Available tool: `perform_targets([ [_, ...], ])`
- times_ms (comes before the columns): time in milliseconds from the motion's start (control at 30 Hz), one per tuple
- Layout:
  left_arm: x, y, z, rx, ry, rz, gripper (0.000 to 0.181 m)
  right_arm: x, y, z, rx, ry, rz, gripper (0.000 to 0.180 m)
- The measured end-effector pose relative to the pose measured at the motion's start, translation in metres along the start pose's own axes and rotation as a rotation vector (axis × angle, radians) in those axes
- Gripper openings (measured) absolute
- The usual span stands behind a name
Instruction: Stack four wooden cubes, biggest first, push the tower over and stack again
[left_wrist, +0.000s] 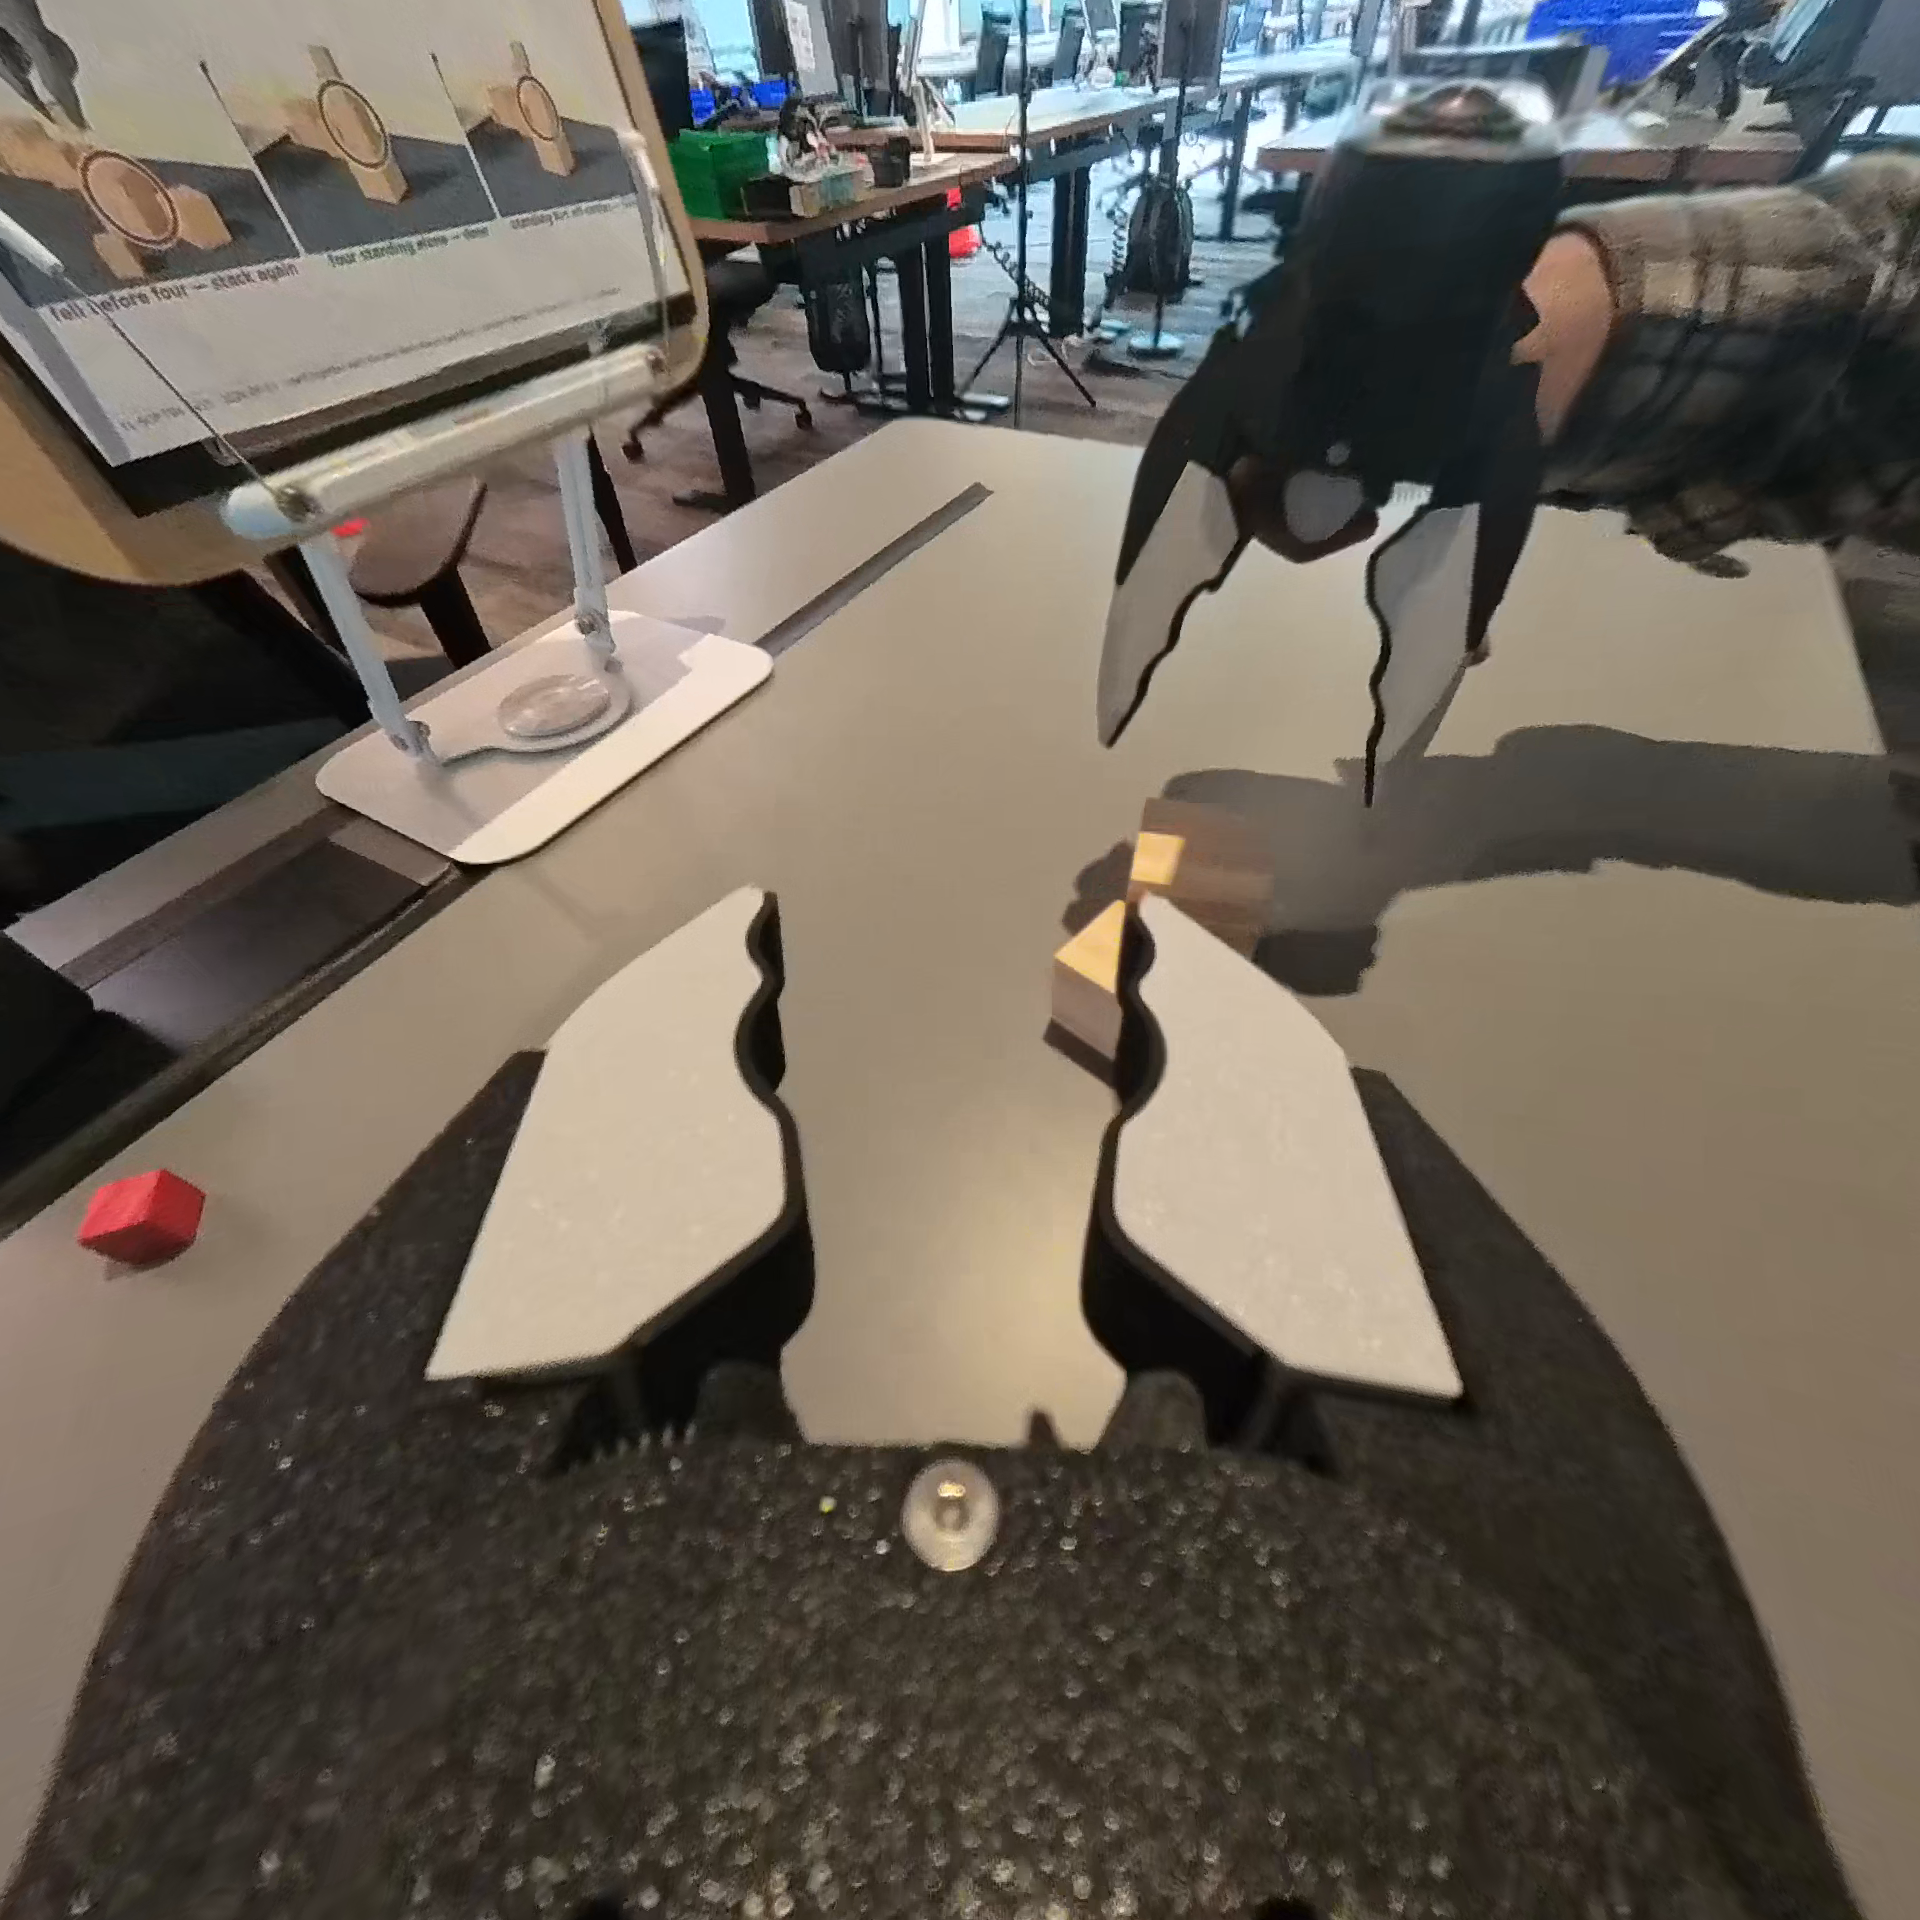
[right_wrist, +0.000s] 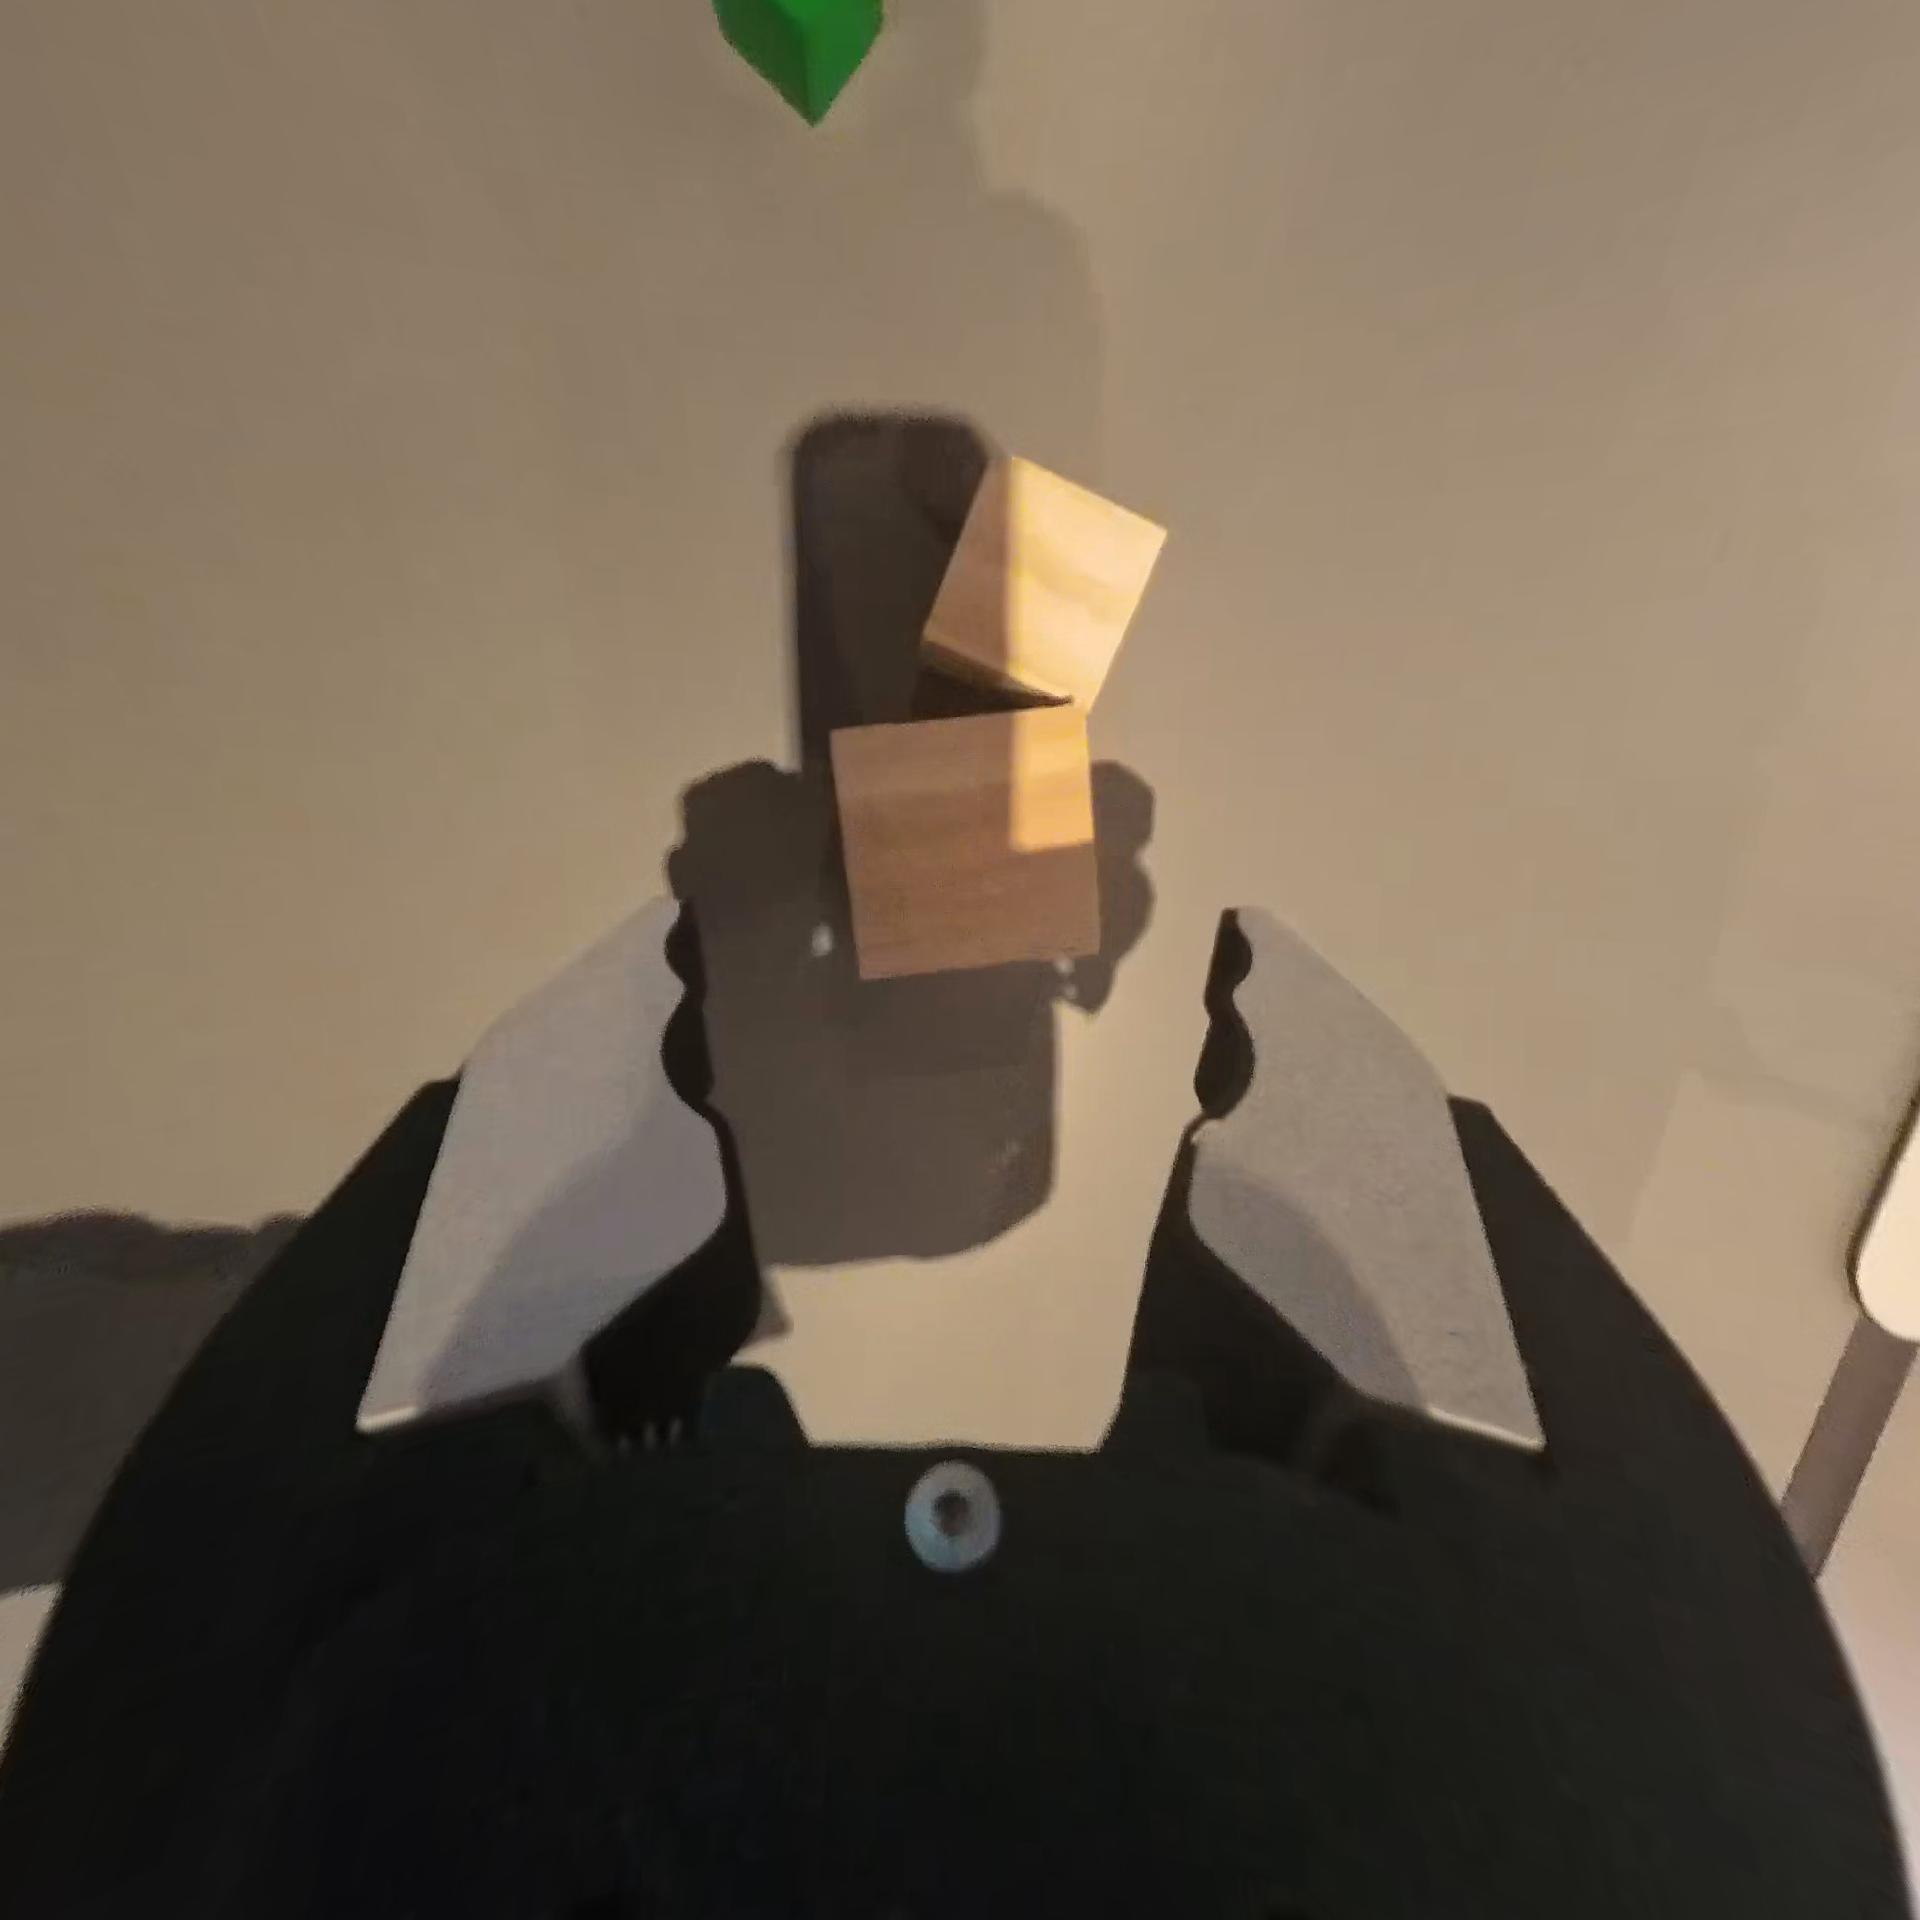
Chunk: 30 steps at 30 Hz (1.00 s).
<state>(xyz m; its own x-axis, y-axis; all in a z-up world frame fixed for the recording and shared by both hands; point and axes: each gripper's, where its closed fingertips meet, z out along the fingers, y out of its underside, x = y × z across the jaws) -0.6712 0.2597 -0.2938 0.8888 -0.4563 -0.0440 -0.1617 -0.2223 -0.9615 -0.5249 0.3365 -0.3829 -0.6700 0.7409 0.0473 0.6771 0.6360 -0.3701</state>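
Note:
Two wooden cubes lie side by side on the grey table (right_wrist: 312, 520), touching at a corner. In the right wrist view, which looks down from above, one cube (right_wrist: 966, 842) is just beyond my fingertips and the other (right_wrist: 1049, 582), turned at an angle, lies past it. My right gripper (right_wrist: 956, 925) is open and empty, hovering above them. In the left wrist view the nearer cube (left_wrist: 1086, 971) is partly hidden behind my right-hand finger (left_wrist: 1247, 1143), and the bigger cube (left_wrist: 1216, 868) sits in shadow behind it. My left gripper (left_wrist: 951, 914) is open and empty, low over the table. The right gripper (left_wrist: 1242, 758) hangs open above the cubes.
A red cube (left_wrist: 140, 1216) lies near the table's left edge. A green cube (right_wrist: 810, 52) lies farther off in the right wrist view. A white stand (left_wrist: 540, 748) holding an instruction sheet is at the back left. A hand in a plaid sleeve (left_wrist: 1714, 353) holds the right gripper. Across from one pair of fingers to the other is roughly 20 cm.

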Motion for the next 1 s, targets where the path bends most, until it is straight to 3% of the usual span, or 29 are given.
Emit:
perform_targets([
  [200,-0.009,0.023,-0.005,0.005,-0.026,-0.021,0.061,-0.002,-0.004,0.026,-0.104,-0.094,-0.057,0.089],
  [367,-0.012,0.020,-0.011,0.026,-0.032,-0.023,0.061,-0.001,0.001,0.044,-0.175,-0.124,-0.068,0.086],
  [433,-0.012,0.020,-0.011,0.023,-0.033,-0.025,0.061,-0.003,0.003,0.049,-0.185,-0.145,-0.057,0.074],
  [467,-0.012,0.020,-0.011,0.019,-0.035,-0.023,0.061,-0.002,0.005,0.049,-0.200,-0.148,-0.045,0.060],
  [733,-0.010,0.020,-0.009,0.013,-0.037,-0.017,0.061,0.011,0.018,0.031,-0.191,-0.073,0.096,0.059],
  [1000,-0.008,0.022,-0.005,-0.001,-0.033,-0.012,0.061,0.007,0.044,0.026,-0.241,-0.104,0.158,0.060],
])
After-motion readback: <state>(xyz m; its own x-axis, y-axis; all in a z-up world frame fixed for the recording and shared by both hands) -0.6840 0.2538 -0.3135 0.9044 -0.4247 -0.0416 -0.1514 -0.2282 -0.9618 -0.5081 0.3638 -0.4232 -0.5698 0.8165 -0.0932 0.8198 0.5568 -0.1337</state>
